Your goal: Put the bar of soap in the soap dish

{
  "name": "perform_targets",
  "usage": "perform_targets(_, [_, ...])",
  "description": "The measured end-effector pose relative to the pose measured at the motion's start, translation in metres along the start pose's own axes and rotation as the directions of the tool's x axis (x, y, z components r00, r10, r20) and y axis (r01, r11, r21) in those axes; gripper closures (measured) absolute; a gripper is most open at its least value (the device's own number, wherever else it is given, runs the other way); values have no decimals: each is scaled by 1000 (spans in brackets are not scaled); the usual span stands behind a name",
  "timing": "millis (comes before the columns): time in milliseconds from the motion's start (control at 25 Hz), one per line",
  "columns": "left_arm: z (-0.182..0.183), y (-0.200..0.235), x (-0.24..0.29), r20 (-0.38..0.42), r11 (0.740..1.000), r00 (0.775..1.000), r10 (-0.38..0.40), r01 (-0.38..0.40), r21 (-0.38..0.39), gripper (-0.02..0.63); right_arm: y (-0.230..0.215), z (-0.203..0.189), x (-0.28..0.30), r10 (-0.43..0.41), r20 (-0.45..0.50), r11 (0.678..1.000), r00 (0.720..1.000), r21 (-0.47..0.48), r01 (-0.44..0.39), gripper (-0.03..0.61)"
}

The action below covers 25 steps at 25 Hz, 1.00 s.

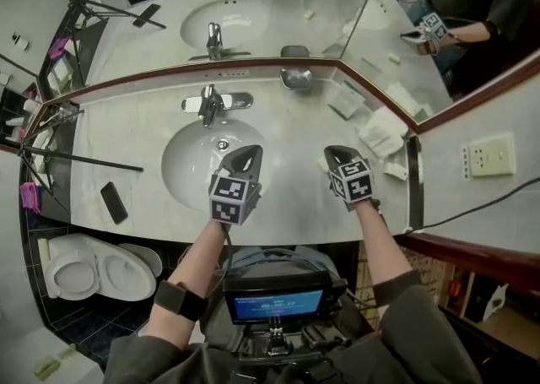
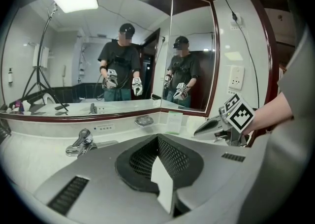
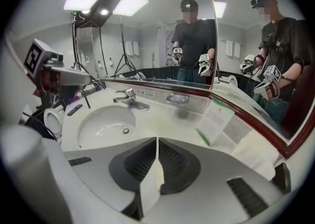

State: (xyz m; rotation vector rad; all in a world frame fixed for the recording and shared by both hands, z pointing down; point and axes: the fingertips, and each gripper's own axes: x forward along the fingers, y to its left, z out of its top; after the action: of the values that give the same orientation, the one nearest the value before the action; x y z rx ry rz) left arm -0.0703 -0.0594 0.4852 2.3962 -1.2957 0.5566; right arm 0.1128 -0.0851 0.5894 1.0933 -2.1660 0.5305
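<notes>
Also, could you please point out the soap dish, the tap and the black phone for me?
soap dish (image 1: 296,78), head view, middle of its bowl.
tap (image 1: 209,105), head view, on its chrome spout.
black phone (image 1: 114,202), head view, centre of its face.

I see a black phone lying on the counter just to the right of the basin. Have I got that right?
Not quite. The black phone does lie on the counter, but to the left of the basin, not the right. The head view shows it.
</notes>
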Motion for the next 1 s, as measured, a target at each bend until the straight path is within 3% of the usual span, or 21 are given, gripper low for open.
perform_targets(200, [2,-10,-2,20,999,999,-37,37,0,612,12,38,-43,9,124,998,992,62,-17,561])
perform_targets(400, [-2,-15,-5,18,999,999,-48,48,20,612,23,43,-71,-2,181,996,984,88,-14,561])
perform_targets(720, [-6,-27,-7,35,997,997,-72,72,8,614,20,24,-83,-30,170,994,985,109,12,560])
perform_targets(1000, [-9,-22,-7,27,998,998,-61,61,-20,612,20,15,-76,-32,142,997,989,73,22,560])
